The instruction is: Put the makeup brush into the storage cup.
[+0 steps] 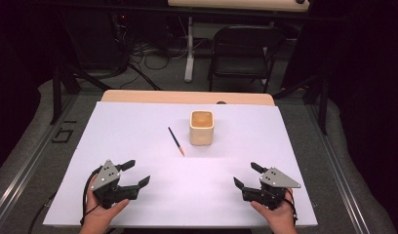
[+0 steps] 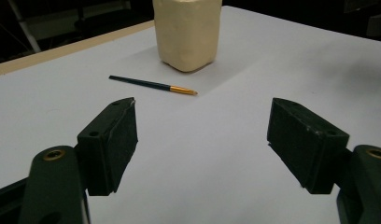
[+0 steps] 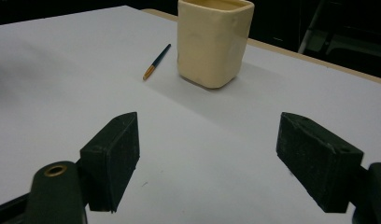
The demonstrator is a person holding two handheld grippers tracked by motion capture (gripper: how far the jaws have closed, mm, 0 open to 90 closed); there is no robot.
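Resting on white sheet (image 1: 138, 126): both tools, nothing gripped.
cup (image 1: 202, 127): mid-table, upright; looks stiff, heavyish, likely slick; take by wall.
left gripper (image 1: 137, 173): jaws wide, empty.
right gripper (image 1: 246, 175): jaws wide, empty.
pen (image 1: 176, 141): just left of cup, flat; light, thin, rolls; pinch mid-barrel.

dark pen (image 1: 176, 140) w/ gold tip flat on table; cream cup (image 1: 202, 127) upright beside it
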